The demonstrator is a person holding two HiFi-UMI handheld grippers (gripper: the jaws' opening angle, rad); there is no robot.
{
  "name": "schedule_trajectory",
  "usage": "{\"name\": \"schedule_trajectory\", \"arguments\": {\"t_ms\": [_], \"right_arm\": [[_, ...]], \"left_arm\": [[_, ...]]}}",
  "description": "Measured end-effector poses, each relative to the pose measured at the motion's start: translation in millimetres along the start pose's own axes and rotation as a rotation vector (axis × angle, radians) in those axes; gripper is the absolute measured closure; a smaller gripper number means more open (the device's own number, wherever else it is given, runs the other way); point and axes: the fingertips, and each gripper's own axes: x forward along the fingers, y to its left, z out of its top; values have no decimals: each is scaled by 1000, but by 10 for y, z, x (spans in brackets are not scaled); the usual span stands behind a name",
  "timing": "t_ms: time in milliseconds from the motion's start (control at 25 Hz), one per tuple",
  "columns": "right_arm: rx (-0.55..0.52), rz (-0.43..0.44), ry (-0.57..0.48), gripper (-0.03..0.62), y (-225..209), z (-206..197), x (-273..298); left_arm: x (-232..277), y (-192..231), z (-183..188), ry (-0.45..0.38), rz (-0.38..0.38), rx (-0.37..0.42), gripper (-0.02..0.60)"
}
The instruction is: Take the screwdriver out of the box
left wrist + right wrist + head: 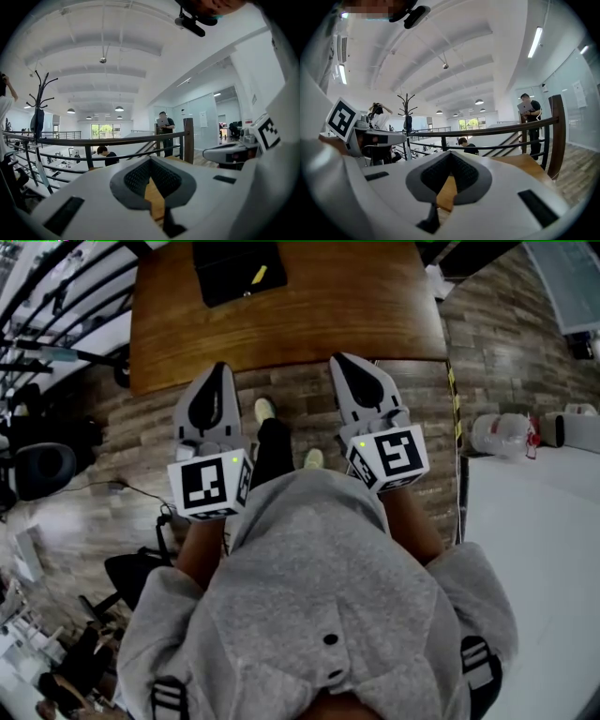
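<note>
The screwdriver (258,276), apparently that yellow sliver in the black box (223,285) at the table's (309,329) far edge, looks light, stiff and slick, best pinched across the handle, and the left gripper (221,369) and right gripper (341,362) hover well short, the 2 closed tight, empty.

No word, number or brand can be read anywhere. The marker cube (210,486) on the left hand-held gripper (219,369) and its twin on the right hand-held gripper (339,360) bear only black-and-white square patterns; the wall notices (204,119) are too small to read.
</note>
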Motion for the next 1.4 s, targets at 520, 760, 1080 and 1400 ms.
{"name": "schedule_trajectory", "arguments": {"t_ms": [520, 760, 1080, 1400], "right_arm": [[58, 54, 48, 579, -253, 6, 1056], [33, 67, 80, 579, -299, 37, 1480], [38, 63, 96, 579, -402, 111, 1820], [34, 45, 95, 579, -355, 154, 2037]], "left_arm": [[904, 627, -123, 65, -2, -26, 569], [1251, 850, -132, 94, -16, -25, 569], [1526, 1012, -93, 99, -25, -36, 569], [1604, 1219, -88, 99, -34, -51, 569]]}}
